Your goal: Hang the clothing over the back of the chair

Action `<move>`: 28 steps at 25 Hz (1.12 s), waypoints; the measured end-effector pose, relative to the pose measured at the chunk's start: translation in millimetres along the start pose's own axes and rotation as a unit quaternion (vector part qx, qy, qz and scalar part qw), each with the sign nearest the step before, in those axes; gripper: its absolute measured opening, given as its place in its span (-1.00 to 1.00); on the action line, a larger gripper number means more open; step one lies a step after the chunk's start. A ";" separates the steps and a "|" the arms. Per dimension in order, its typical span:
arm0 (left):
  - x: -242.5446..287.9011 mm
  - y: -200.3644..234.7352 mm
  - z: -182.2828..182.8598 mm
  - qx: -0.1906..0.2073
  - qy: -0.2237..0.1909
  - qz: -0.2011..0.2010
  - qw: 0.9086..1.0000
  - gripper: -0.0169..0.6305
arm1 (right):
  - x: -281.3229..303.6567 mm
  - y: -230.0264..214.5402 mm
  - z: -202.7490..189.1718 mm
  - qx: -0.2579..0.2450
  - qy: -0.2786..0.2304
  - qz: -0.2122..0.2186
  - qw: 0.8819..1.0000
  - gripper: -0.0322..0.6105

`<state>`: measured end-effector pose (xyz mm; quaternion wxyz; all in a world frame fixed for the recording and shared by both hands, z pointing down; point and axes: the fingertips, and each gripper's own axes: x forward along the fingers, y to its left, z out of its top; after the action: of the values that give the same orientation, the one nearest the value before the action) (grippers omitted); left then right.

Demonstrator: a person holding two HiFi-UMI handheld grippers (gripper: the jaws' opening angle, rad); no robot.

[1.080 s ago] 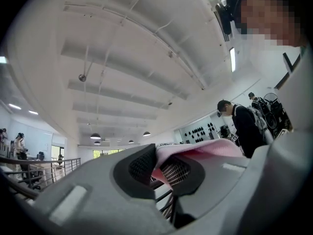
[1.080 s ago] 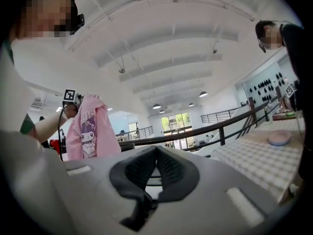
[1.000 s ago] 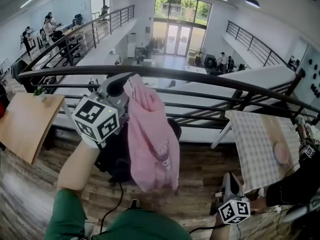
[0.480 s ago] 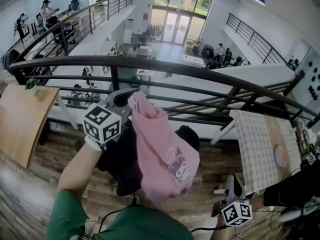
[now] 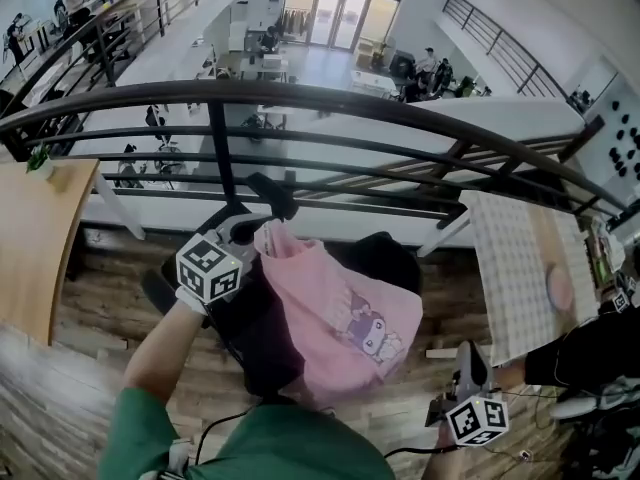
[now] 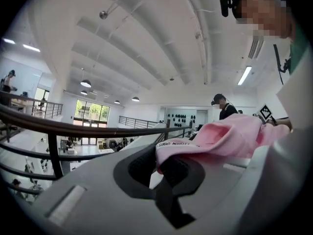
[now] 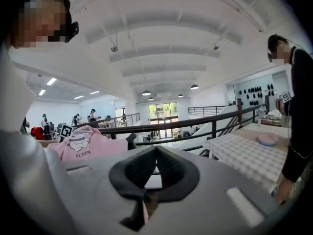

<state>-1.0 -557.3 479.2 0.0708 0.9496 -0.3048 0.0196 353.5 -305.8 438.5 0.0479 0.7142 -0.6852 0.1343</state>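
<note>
My left gripper [image 5: 262, 234] is shut on the hem of a pink garment [image 5: 340, 323] with a cartoon print. The garment slopes down to the right from the jaws and lies spread over a black chair [image 5: 245, 323], hiding most of it. In the left gripper view the printed hem [image 6: 181, 143] is pinched between the jaws of the left gripper [image 6: 159, 153]. My right gripper [image 5: 468, 366] hangs low at the right, apart from the garment, with its tips together. The right gripper view shows the right gripper [image 7: 155, 150] shut and the pink garment [image 7: 80, 146] off to its left.
A black metal railing [image 5: 300, 96] runs across just behind the chair, with an open drop to a lower floor beyond. A table with a checked cloth [image 5: 515, 268] and a pink plate [image 5: 560, 290] stands at the right beside a person in black [image 5: 580, 353]. A wooden tabletop [image 5: 25, 228] is at the left.
My left gripper has come down from rail height with the pink garment. The garment hung straight before and now lies spread over the chair. The right gripper has barely shifted.
</note>
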 end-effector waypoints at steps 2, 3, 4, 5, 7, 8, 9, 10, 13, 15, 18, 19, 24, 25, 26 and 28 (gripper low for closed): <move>-0.6 -3.5 -26.2 -0.016 0.021 -0.024 0.999 -0.88 | 0.1 4.3 -5.9 0.001 0.008 -0.002 1.000 -0.89; -2.4 -6.3 -39.3 -0.021 0.033 -0.036 0.999 -0.88 | 0.0 6.3 -9.0 0.002 0.012 -0.003 1.000 -0.89; -5.2 -9.5 -52.7 -0.023 0.046 -0.047 0.998 -0.88 | 0.2 8.7 -11.8 0.004 0.016 -0.004 1.000 -0.89; -9.0 -13.2 -66.2 -0.021 0.059 -0.056 0.996 -0.88 | 0.8 10.9 -14.6 0.006 0.020 -0.004 1.000 -0.89; -18.5 -23.6 -93.0 -0.017 0.087 -0.077 0.993 -0.88 | 1.6 14.4 -20.8 0.011 0.029 -0.005 1.000 -0.89; -24.2 -30.0 -105.0 -0.016 0.098 -0.087 0.991 -0.87 | 1.8 16.1 -23.6 0.013 0.033 -0.005 0.999 -0.89; -30.3 -36.2 -115.5 -0.016 0.106 -0.096 0.990 -0.83 | 2.0 18.0 -26.2 0.014 0.036 -0.004 0.999 -0.89; -36.5 -41.5 -124.5 -0.017 0.111 -0.104 0.988 -0.72 | 2.6 20.0 -28.8 0.015 0.040 -0.004 0.999 -0.89; -54.3 -51.3 -142.3 -0.032 0.119 -0.122 0.985 -0.19 | 7.3 26.9 -37.0 0.015 0.048 0.002 0.999 -0.89; -67.8 -56.2 -149.5 -0.046 0.123 -0.126 0.983 -0.02 | 10.4 32.6 -42.1 0.015 0.055 0.010 0.998 -0.89; -91.4 -65.1 -161.5 -0.052 0.144 -0.128 0.980 0.02 | 13.5 40.4 -44.8 0.018 0.057 0.023 0.998 -0.89; -98.6 -67.8 -165.4 -0.052 0.154 -0.126 0.979 0.02 | 14.5 41.6 -44.5 0.019 0.055 0.027 0.998 -0.89; -130.0 -58.0 -152.4 -0.049 0.145 -0.039 0.987 -0.04 | 14.7 42.9 -38.6 0.024 0.038 0.052 0.998 -0.89; -136.3 -52.0 -141.1 -0.046 0.130 -0.005 0.990 -0.16 | 14.0 43.2 -35.5 0.024 0.031 0.057 0.998 -0.89; -142.3 -47.2 -128.0 -0.042 0.114 0.029 0.992 -0.32 | 13.0 43.1 -31.7 0.023 0.023 0.063 0.997 -0.89; -152.5 -45.1 -100.0 -0.029 0.083 0.087 0.992 -0.68 | 8.7 43.0 -22.3 0.017 0.006 0.075 0.997 -0.89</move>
<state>-98.2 -418.6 560.3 0.1214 0.9121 -0.3799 0.0952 308.3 -311.0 457.2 0.0298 0.6605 -0.7344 0.1534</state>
